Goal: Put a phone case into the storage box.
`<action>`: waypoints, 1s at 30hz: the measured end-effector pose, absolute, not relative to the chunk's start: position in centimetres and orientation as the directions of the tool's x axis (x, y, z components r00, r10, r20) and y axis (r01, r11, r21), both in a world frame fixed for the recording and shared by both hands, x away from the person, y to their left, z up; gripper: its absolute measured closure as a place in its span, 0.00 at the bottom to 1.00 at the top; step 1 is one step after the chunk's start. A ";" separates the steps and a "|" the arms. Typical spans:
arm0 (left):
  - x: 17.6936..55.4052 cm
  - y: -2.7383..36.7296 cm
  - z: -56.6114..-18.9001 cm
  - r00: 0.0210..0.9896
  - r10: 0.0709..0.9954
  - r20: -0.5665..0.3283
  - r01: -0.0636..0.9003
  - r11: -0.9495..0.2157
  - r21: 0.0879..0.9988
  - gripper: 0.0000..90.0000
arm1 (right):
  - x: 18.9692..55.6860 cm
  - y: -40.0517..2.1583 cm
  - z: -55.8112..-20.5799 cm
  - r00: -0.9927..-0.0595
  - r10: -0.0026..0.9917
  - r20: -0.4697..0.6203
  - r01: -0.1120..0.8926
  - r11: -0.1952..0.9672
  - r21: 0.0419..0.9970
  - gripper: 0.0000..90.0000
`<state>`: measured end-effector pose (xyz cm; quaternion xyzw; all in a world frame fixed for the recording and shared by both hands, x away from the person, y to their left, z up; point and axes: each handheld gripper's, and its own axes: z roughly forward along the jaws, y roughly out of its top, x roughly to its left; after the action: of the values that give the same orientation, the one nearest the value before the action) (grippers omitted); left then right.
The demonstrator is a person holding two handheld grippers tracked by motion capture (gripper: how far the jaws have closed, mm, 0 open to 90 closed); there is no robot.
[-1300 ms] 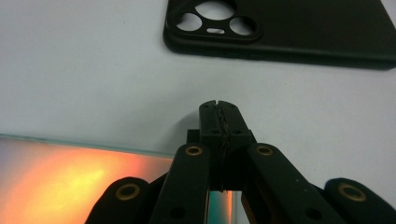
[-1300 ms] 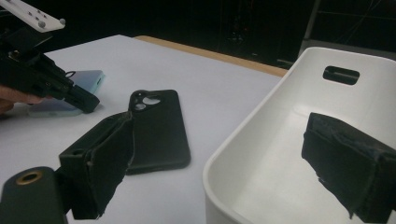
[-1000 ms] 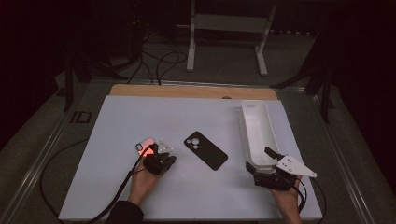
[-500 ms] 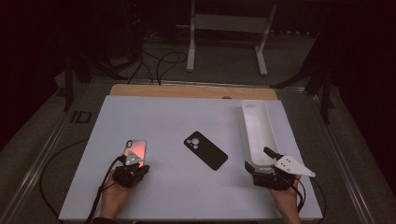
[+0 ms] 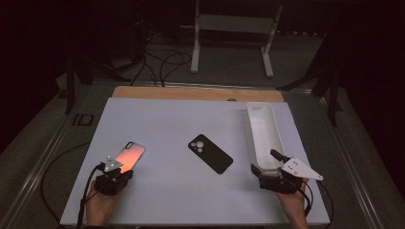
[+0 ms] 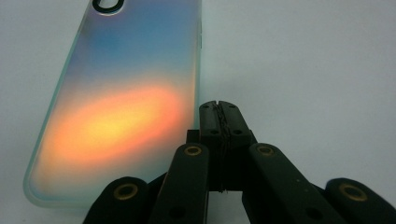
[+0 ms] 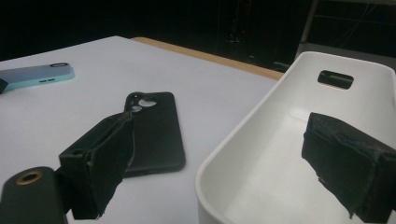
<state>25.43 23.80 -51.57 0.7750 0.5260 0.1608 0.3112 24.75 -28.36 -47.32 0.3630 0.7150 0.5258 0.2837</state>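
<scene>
High view: iridescent case (image 5: 129,157) near table (image 5: 167,119) left edge.

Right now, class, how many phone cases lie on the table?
2: the iridescent case near the left gripper, and the black case mid-table. None seems hidden.

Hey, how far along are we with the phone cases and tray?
Nothing looks done: the white tray is empty. In hand: the right gripper, jaws open, straddles its near wall; the left gripper sits shut beside the iridescent case. Left: it and the black case lie on the table.
</scene>
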 end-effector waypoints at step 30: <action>21.4 26.3 -46.9 0.429 0.902 -0.047 0.335 -0.110 0.936 0.07 | 24.4 -28.6 -47.4 -0.591 0.807 -0.016 0.210 0.173 0.962 0.10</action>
<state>21.39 26.32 -46.95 0.6871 0.4499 0.2880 0.4924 24.38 -28.64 -47.38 0.3564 0.7134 0.5353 0.2785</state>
